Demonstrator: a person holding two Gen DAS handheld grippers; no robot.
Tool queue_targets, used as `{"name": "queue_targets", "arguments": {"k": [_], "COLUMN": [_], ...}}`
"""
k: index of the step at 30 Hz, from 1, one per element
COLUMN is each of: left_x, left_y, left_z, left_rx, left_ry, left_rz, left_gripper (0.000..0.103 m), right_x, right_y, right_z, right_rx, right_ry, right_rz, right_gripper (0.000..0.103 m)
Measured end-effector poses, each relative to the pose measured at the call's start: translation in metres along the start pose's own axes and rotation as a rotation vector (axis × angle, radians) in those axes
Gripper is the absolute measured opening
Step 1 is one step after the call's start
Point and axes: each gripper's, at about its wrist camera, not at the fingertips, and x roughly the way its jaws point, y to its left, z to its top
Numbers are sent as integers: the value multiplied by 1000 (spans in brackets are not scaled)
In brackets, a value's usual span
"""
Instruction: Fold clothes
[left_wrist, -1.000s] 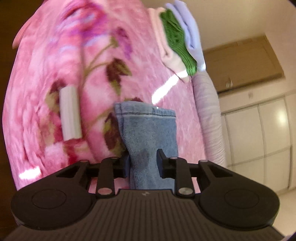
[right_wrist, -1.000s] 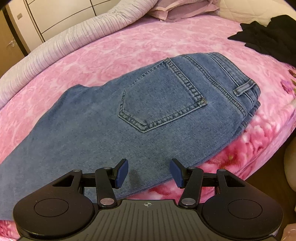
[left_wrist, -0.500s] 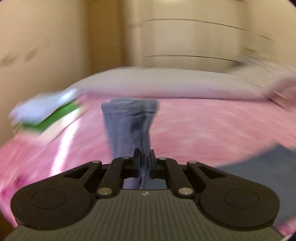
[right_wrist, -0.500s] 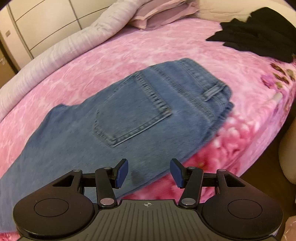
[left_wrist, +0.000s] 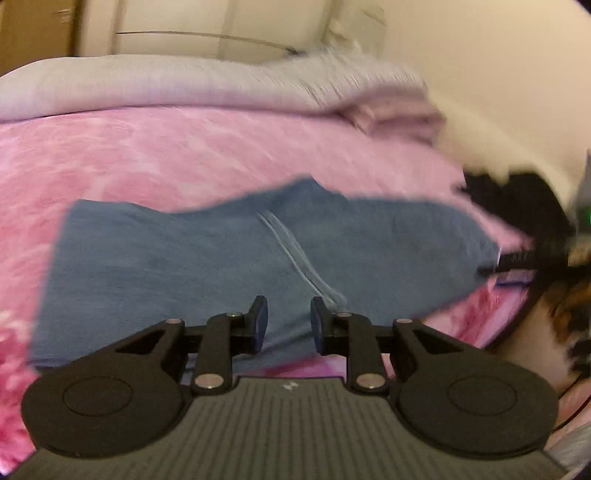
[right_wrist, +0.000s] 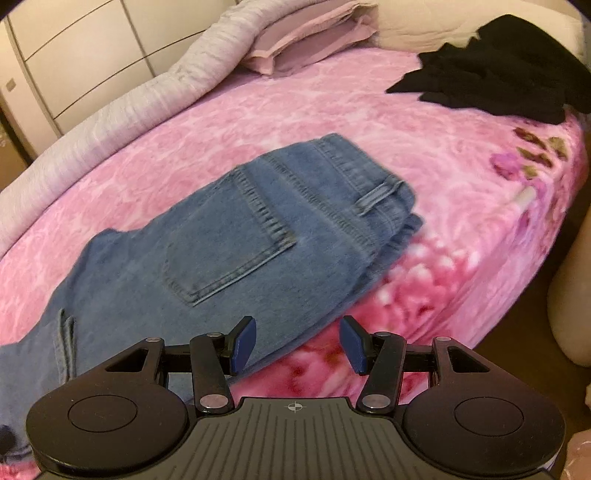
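Denim jeans (right_wrist: 258, 236) lie folded on pink blanket (right_wrist: 424, 147), both tools empty.

The bed (right_wrist: 332, 122) carries a pink floral blanket. Blue jeans (right_wrist: 258, 236) lie near its front edge. A black garment (right_wrist: 495, 66) lies at its far right corner, pillows (right_wrist: 306, 37) along its far edge.

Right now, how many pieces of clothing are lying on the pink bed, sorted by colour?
Blue: 1, the folded jeans
Black: 1, a crumpled black garment; it may be more than one piece, I cannot tell
Total: 2
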Motion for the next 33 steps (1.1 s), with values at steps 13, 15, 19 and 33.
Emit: {"name": "queue_targets", "arguments": {"k": [13,15,19,33], "left_x": [4,-13,-24,-27], "left_y": [92,99,118,138], "left_z": [-7,-8,-15,-16], "left_rx": [-267,-303,-412,-503], "left_ry": [44,23,13,-19], "left_rz": [136,105,51,15], "left_gripper": [18,19,19,19], "right_x": [40,47,60,83], "right_y": [65,74,87,121], "right_z": [-46,-51,-61,-79], "right_rx": [380,408,438,412], "right_ry": [350,379,426,338], "right_rz": [636,643,607,534], "right_gripper": [54,54,54,13]}}
